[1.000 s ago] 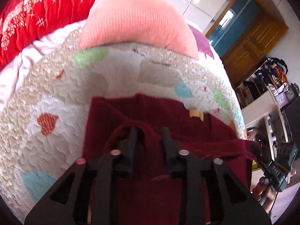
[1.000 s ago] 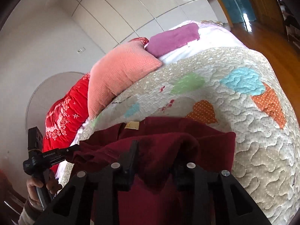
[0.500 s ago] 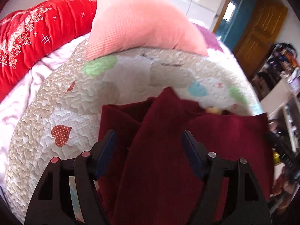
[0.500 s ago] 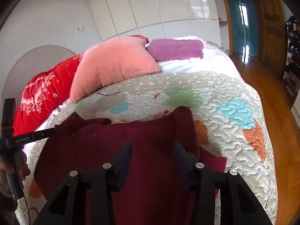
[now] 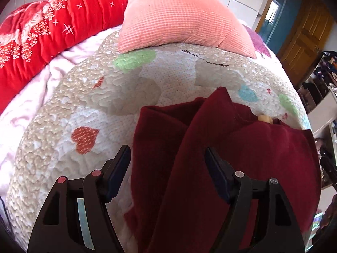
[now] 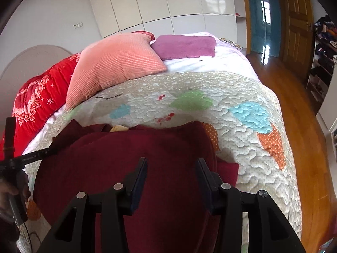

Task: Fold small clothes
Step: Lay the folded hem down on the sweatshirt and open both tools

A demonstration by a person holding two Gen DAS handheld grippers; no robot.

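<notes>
One bed fills both views, covered by a quilted spread (image 6: 242,147) with heart and carrot patches. At its far end: red blanket (image 5: 42,31) on the left, salmon pillow (image 5: 179,14) in the middle, purple towel (image 6: 185,46) to the right of the pillow. Wooden floor (image 6: 305,137) runs along the bed's right side in the right wrist view.

Dark red garment (image 6: 137,164) lies on the near part of the spread, partly folded: one flap is laid over the body, its point reaching toward the far end. A yellowish tag (image 5: 265,118) peeks out at the garment's far edge.

Left gripper (image 5: 167,158): jaws wide apart, holding nothing; one finger sits over the bare spread, the other over the cloth, pads clear of it.

Right gripper (image 6: 171,168): jaws have just been opening, now moderately apart above the garment, nothing clamped between them.
</notes>
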